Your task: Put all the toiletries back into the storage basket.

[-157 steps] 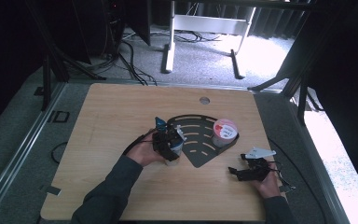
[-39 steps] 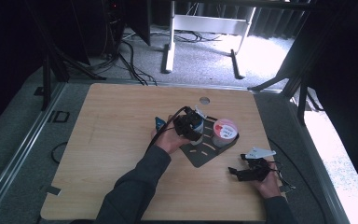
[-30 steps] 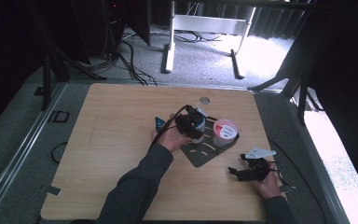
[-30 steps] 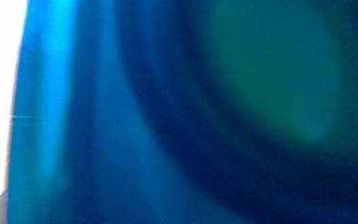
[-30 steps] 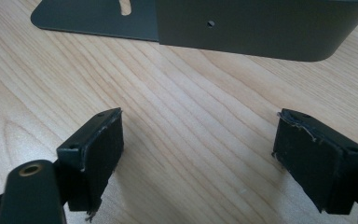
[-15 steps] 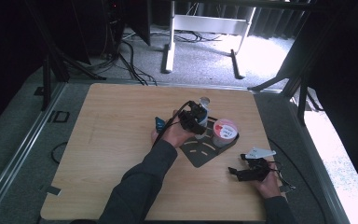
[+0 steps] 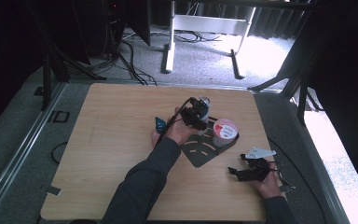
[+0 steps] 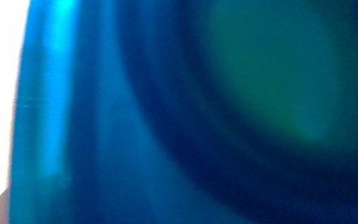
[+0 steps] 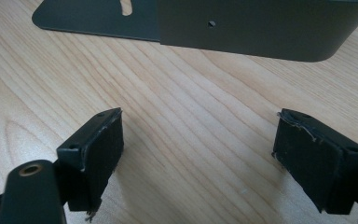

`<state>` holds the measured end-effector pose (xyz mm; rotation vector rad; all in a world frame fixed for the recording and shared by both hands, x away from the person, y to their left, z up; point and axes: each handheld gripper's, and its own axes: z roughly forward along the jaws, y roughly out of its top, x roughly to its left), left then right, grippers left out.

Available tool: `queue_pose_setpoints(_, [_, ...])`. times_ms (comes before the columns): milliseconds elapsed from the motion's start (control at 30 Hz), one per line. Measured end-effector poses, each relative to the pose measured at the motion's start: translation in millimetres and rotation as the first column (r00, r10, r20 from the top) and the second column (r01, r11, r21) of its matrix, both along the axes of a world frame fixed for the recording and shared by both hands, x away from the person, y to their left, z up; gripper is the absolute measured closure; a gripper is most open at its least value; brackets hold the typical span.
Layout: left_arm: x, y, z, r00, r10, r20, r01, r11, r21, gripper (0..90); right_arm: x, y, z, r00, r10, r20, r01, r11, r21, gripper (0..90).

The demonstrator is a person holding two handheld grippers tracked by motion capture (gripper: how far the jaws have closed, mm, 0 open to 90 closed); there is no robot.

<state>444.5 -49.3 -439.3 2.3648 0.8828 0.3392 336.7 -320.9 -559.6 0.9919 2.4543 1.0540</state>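
My left gripper hangs over the far corner of a dark grey slotted rack and seems shut on a small container, pale with a grey top. In the left gripper view that container is a blurred blue-green surface right against the camera, and it hides the jaws. A red-and-white cup stands at the rack's right end. My right gripper rests low near the table's front right, open, with bare wood between its fingers. The rack's wall is just ahead of it.
A small blue piece sits by the left hand, left of the rack. The wooden table has wide free room at its left. Beyond the far edge are carpet, cables and a white stand.
Since five seconds ago the left gripper has moved from the rack's left side to its far corner, edging farther in the last second. The right gripper has kept still.
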Motion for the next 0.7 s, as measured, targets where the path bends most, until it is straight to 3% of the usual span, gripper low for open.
queue_pose_setpoints(300, [6.1, -4.7, -3.7, 0.9998, 0.016, 0.011, -0.016, 0.9997, -0.018, 55.0, 0.3, -0.5, 0.1, 1.0, -0.001, -0.003, 0.001, 1.0, 0.005, 15.7])
queue_pose_setpoints(467, [10.4, -9.7, -9.0, 0.9999, -0.001, 0.017, 0.002, 0.9998, -0.02, 54.9, 0.4, -0.6, 0.0, 1.0, 0.001, -0.004, -0.001, 1.0, 0.006, 15.7])
queue_pose_setpoints(700, [17.0, -18.3, -9.6, 0.9994, -0.01, 0.034, 0.01, 0.9999, 0.0, 54.9, 0.2, -0.6, 0.0, 1.0, 0.004, -0.002, -0.004, 1.0, 0.004, 15.7])
